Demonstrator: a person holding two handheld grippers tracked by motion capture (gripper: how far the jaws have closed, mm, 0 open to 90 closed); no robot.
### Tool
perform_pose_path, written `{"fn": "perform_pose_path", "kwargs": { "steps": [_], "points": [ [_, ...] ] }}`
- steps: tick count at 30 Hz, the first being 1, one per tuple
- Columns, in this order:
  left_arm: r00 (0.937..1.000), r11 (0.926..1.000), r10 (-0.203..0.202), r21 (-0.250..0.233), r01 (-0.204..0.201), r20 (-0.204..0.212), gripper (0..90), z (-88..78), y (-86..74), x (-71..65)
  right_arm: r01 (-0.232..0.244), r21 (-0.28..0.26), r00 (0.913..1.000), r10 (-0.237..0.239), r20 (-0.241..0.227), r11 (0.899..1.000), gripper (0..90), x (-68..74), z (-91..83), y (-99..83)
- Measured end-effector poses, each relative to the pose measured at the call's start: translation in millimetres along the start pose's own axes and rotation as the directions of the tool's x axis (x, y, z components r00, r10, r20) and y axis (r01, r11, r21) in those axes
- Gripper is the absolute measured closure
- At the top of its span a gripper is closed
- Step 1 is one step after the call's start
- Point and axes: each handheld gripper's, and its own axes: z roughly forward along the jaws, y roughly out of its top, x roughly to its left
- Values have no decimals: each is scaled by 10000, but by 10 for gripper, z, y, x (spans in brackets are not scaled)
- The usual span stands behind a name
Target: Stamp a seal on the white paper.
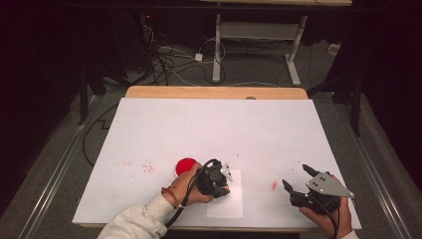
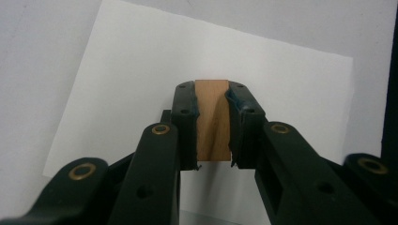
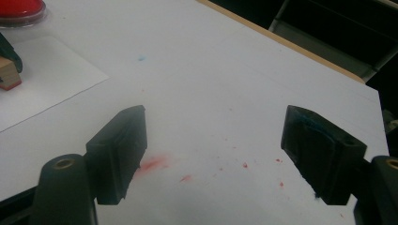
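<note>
Left gripper view: the left hand-held gripper [image 2: 212, 122] clamps a wooden stamp block [image 2: 212, 119] over white paper [image 2: 291, 89]; the right hand-held gripper [image 3: 213, 150] gapes wide, holding nothing.

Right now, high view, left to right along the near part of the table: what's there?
Red speckles → red ink pad → left gripper, shut on a wooden stamp over the paper sheet → red smudge → right gripper, jaws open.
</note>
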Motion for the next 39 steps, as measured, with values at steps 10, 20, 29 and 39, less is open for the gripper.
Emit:
{"fn": "perform_pose_path", "kwargs": {
  "steps": [10, 20, 29, 39],
  "points": [
    [9999, 9999, -90, -115, 91, 125, 740, 3, -18, 17, 52, -19, 10000, -52, -6, 10000, 230, -5, -1, 1],
    [10000, 10000, -18, -92, 17, -50, 739, 5, -15, -6, 76, -18, 10000, -76, -34, 10000, 233, -1, -6, 3],
    [10000, 9999, -31, -106, 31, -60, 739, 7, -17, -7, 57, 3, 10000, -57, -40, 10000, 233, 0, -5, 2],
    [10000, 9999, -59, -104, 58, -77, 739, 9, -18, -12, 92, 5, 9999, -92, -69, 10000, 233, 4, -3, 4]
  ]
}}
